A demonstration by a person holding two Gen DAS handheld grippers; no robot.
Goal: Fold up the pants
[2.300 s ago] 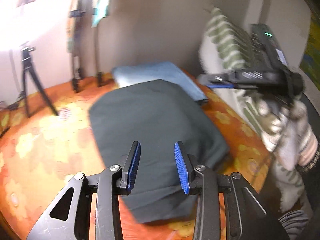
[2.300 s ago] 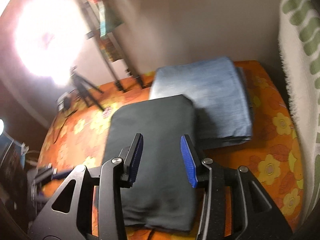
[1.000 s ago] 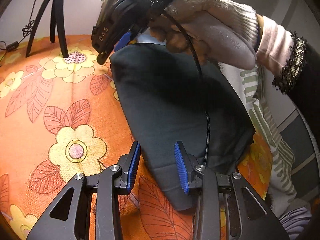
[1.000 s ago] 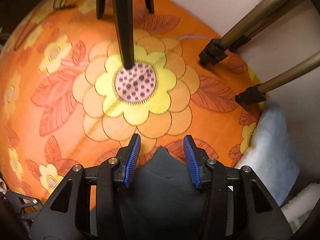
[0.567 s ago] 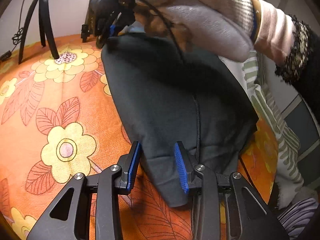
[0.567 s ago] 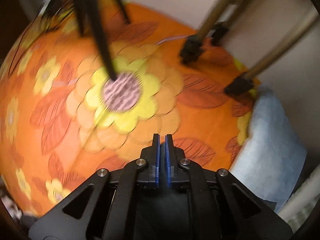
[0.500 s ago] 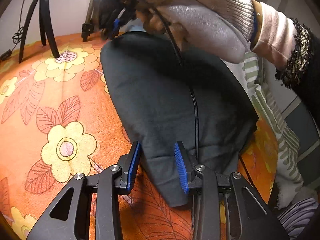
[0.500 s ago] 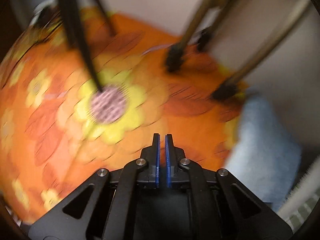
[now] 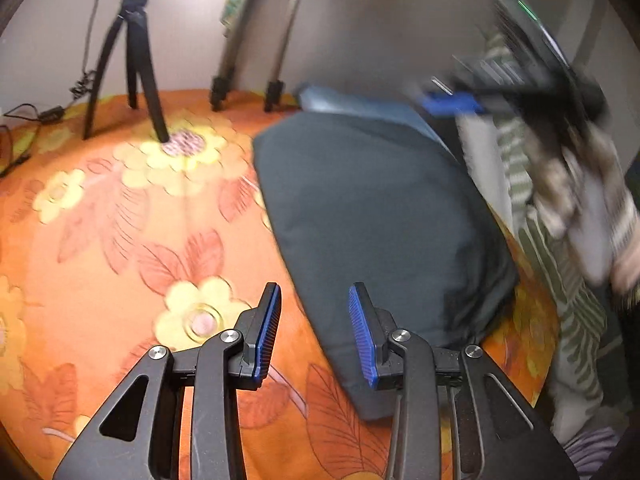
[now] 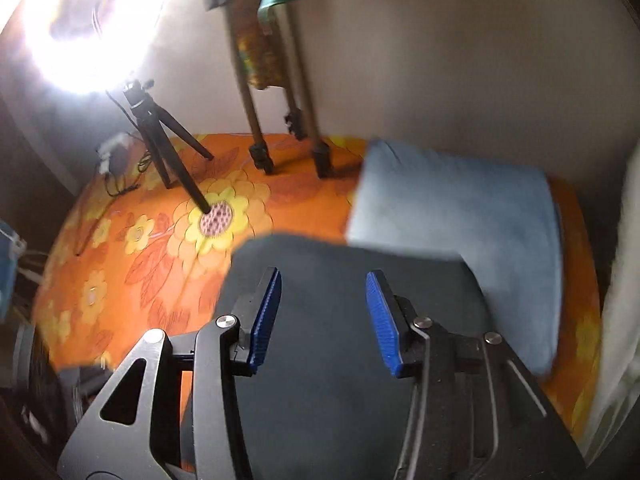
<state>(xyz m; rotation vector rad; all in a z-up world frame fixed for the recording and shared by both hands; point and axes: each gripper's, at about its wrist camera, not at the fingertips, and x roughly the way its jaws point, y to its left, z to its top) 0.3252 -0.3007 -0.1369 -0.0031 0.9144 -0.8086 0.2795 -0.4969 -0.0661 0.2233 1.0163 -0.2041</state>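
Observation:
The dark grey pants (image 9: 376, 216) lie folded into a flat rectangle on the orange flowered bedspread (image 9: 120, 240). My left gripper (image 9: 314, 332) is open and empty, hovering at the near left edge of the pants. My right gripper (image 10: 322, 320) is open and empty, raised above the far part of the pants (image 10: 340, 360). In the left wrist view the right gripper (image 9: 452, 102) appears blurred, lifted at the upper right with the gloved hand behind it.
A folded light-blue garment (image 10: 460, 232) lies against the far edge of the pants. A black tripod (image 10: 168, 160) and two stand legs (image 10: 288, 136) rest on the bedspread by the wall. A green-striped white blanket (image 9: 560, 280) lies to the right.
My right gripper was shut on the far corner of the pants; it has let go, opened and lifted away. The pants now lie flat. My left gripper rose slightly.

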